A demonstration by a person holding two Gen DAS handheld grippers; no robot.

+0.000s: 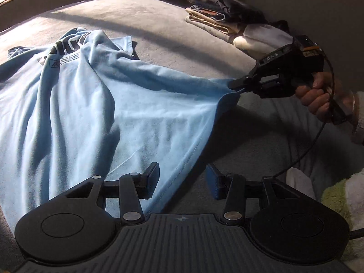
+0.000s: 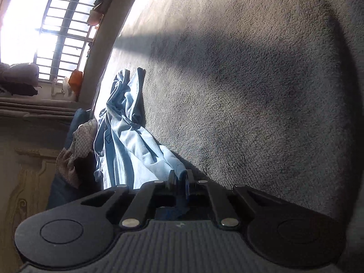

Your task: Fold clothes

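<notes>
Right tool (image 1: 236,84) pinches my blue shirt's (image 1: 95,104) hem corner; left tool (image 1: 182,179) gapes astride its hem, grey bed (image 1: 159,36) beyond.

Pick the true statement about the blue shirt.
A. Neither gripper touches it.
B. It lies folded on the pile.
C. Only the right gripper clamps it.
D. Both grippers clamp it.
C: the right gripper pinches the shirt's corner, while the left gripper is open over the hem.

A light blue T-shirt (image 1: 95,104) with dark chest print lies rumpled on the grey bed, one hem corner lifted taut.
</notes>
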